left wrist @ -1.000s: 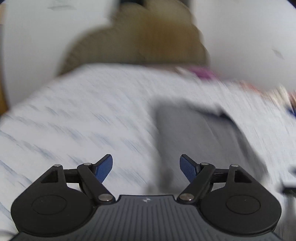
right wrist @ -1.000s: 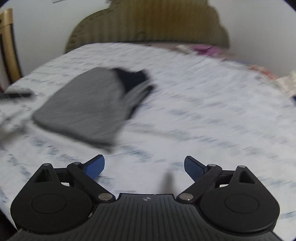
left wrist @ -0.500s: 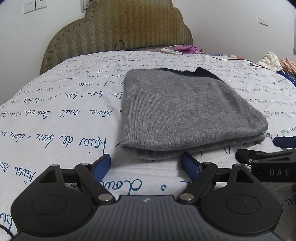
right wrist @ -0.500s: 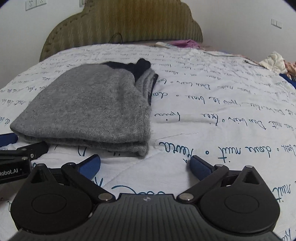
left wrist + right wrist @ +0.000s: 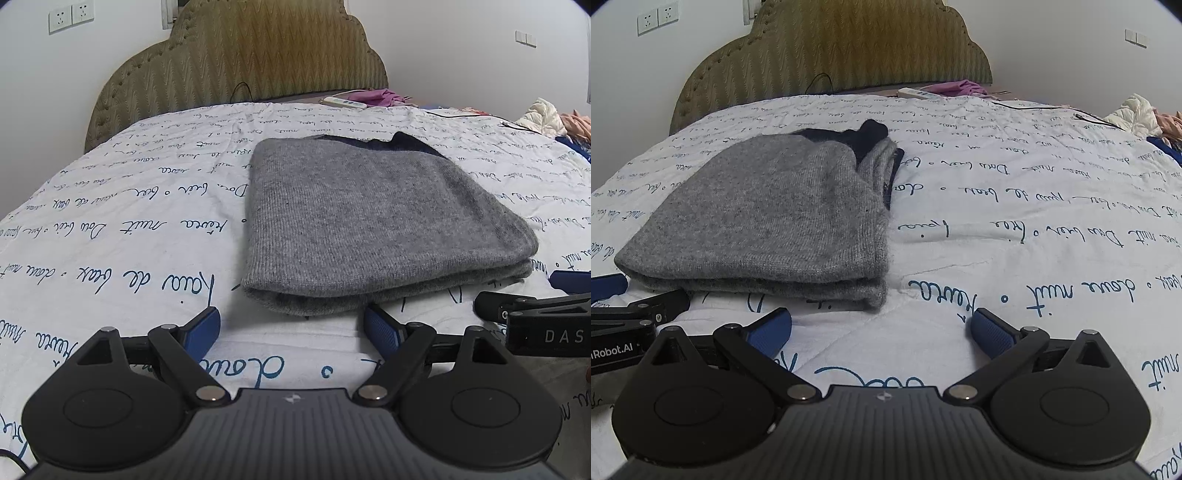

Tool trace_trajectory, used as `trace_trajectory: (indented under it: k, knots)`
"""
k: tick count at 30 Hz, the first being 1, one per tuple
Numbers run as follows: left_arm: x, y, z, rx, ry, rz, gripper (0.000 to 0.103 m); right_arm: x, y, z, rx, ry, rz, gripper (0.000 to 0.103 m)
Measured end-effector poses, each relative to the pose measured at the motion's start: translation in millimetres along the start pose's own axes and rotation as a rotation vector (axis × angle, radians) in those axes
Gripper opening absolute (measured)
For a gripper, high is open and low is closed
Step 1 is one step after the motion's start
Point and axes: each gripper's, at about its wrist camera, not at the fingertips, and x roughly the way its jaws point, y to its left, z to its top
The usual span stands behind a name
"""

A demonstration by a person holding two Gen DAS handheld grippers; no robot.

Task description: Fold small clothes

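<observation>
A grey knit sweater (image 5: 369, 221) lies folded into a flat bundle on the white bedsheet (image 5: 110, 240), with a dark navy part at its far end. My left gripper (image 5: 291, 323) is open just short of the bundle's near left edge, low over the sheet, with nothing between its fingers. My right gripper (image 5: 881, 326) is wide open in front of the sweater's (image 5: 775, 221) near right corner, also holding nothing. One blue finger (image 5: 570, 281) of the right gripper shows at the right edge of the left wrist view.
The sheet (image 5: 1034, 221) carries blue handwriting print. An olive padded headboard (image 5: 240, 66) stands at the far end. A white power strip (image 5: 343, 101) and a pink cloth (image 5: 376, 96) lie near it. Loose clothes (image 5: 543, 116) are piled far right, with a black cable (image 5: 1052, 109) nearby.
Both views were blurred a second ago and are now steady. Both grippers have dropped low to the sweater's near edge, and the right jaws stand a little wider.
</observation>
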Motion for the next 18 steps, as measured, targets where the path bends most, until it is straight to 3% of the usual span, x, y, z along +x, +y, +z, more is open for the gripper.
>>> trace_trajectory:
  k: [18]
  knots:
    - [0.2,0.4,0.2,-0.001,0.003,-0.001,0.086,-1.2,-1.4,-0.1,0.003,-0.007,0.002,0.103]
